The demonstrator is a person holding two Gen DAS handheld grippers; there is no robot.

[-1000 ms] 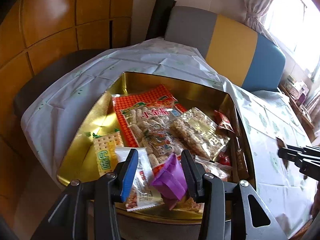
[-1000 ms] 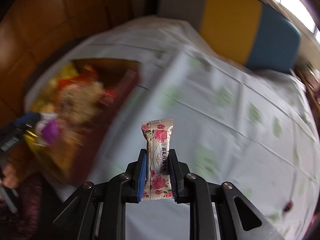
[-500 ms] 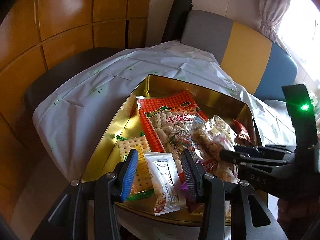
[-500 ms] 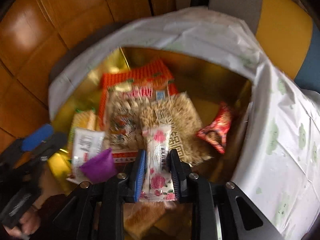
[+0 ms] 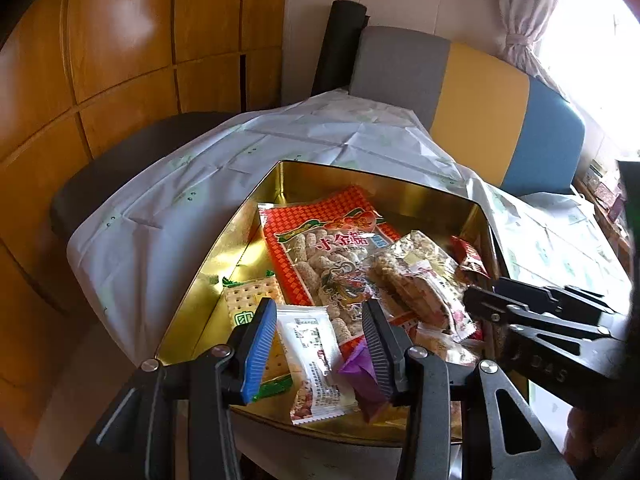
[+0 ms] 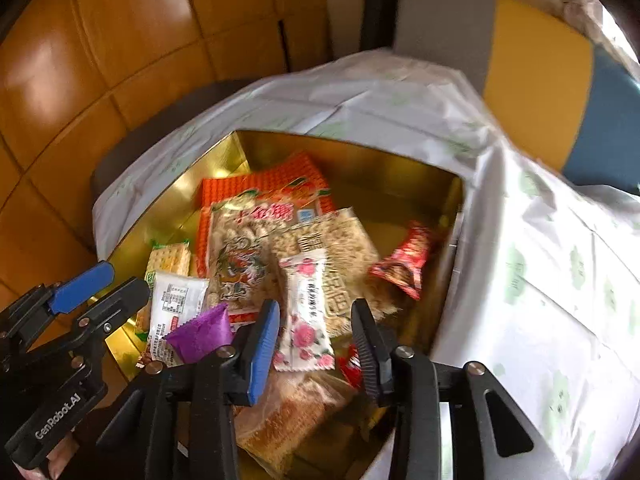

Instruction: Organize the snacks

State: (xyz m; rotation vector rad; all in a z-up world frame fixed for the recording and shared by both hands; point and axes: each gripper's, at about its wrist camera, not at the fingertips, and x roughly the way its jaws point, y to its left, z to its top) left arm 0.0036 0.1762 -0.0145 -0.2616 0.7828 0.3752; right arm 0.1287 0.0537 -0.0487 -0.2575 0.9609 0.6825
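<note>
A gold metal tin (image 6: 400,164) is seen on the white printed tablecloth (image 6: 540,280), filled with snack packets. The right gripper (image 6: 316,344) is held over its near part; its jaws have just been opening, and the rose-printed white candy wrapper (image 6: 306,312) lies free between them, on the packets. The left gripper (image 5: 318,344) is spread above the near rim, nothing pinched.

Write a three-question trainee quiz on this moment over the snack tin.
1. True or false: the rose-print packet lies outside the gold tin.
2. The small wrapper beside the white packet is: A purple, B green, C black?
3. Fill in: the right gripper has its jaws ____.
Key: 1 false. 2 A. 3 open; they have just been opening, with the rose-print packet lying between them, the pads clear of it.
</note>
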